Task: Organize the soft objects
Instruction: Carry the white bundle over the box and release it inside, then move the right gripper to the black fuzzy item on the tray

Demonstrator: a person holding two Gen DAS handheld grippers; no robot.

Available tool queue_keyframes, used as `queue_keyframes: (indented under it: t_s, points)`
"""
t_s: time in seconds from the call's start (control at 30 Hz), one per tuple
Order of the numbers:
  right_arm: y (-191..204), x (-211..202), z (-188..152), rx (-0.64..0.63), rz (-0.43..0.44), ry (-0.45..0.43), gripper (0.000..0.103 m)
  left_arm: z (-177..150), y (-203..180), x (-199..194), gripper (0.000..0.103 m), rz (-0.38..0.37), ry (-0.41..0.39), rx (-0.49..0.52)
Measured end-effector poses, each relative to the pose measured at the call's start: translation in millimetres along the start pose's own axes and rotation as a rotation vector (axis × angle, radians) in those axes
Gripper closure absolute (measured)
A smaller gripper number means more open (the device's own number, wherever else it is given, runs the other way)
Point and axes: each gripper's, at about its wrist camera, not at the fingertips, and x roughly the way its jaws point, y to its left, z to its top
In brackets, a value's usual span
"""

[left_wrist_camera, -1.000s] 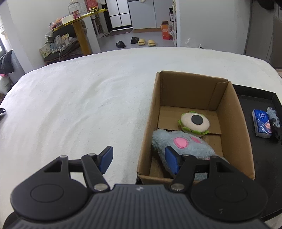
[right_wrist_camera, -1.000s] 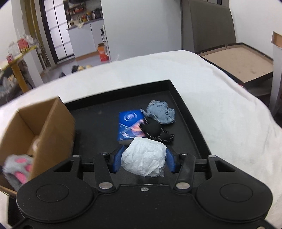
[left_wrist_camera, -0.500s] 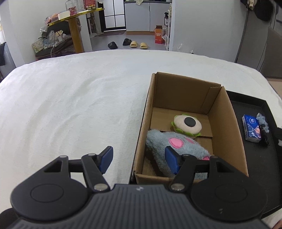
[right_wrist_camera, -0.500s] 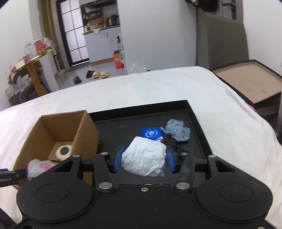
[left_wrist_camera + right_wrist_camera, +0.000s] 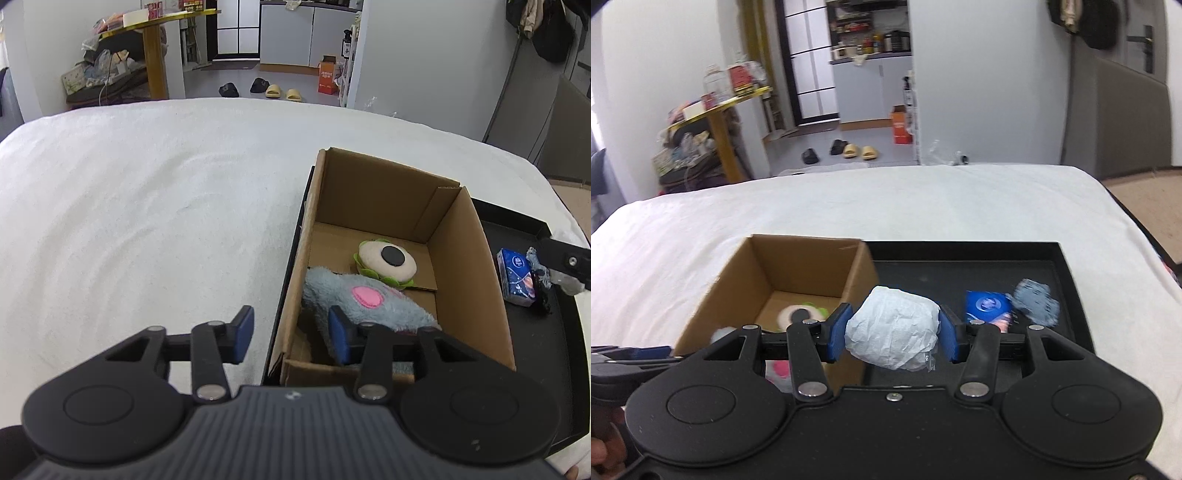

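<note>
An open cardboard box on the white bed holds a grey plush with pink patches and a round eye-shaped toy. My left gripper straddles the box's near left wall, one blue pad outside and one inside against the plush. Its jaws are closing but do not press on the wall. My right gripper is shut on a crumpled white soft wad, held above the seam between the box and the black tray.
On the tray lie a blue tissue pack, a grey fuzzy piece and a small black item beside them. The tray touches the box's right side. White bedding spreads left; the room's floor lies beyond.
The left jaws have narrowed around the box wall. The right gripper has risen and swung left with the white wad, from over the tray toward the box.
</note>
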Motion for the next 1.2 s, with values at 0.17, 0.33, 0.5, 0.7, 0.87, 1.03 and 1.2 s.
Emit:
queue_keyframes:
  t_s: [0.17, 0.33, 0.5, 0.7, 0.87, 1.03, 1.2]
  points:
    - [19, 9, 5, -0.049, 0.034, 0.015, 0.054, 0, 5, 4, 0.086, -0.032, 0.008, -0.016]
    - [36, 14, 8, -0.079, 0.055, 0.022, 0.054, -1, 12, 7, 0.091, -0.048, 0.008, -0.032]
    - [54, 19, 9, -0.103, 0.067, 0.031, 0.054, -1, 16, 8, 0.091, -0.068, 0.009, -0.049]
    - [66, 22, 10, -0.122, 0.079, 0.048, 0.052, -2, 20, 6, 0.091, -0.081, 0.009, -0.056]
    - [69, 21, 10, -0.135, 0.063, 0.074, 0.041, -1, 19, 6, 0.091, -0.079, 0.011, -0.053]
    - [63, 15, 12, -0.121, 0.063, 0.075, 0.035, -1, 16, 5, 0.091, -0.067, 0.011, -0.047]
    - [47, 12, 15, -0.129, 0.061, 0.082, 0.035, 0, 12, 3, 0.087, -0.06, 0.012, -0.032]
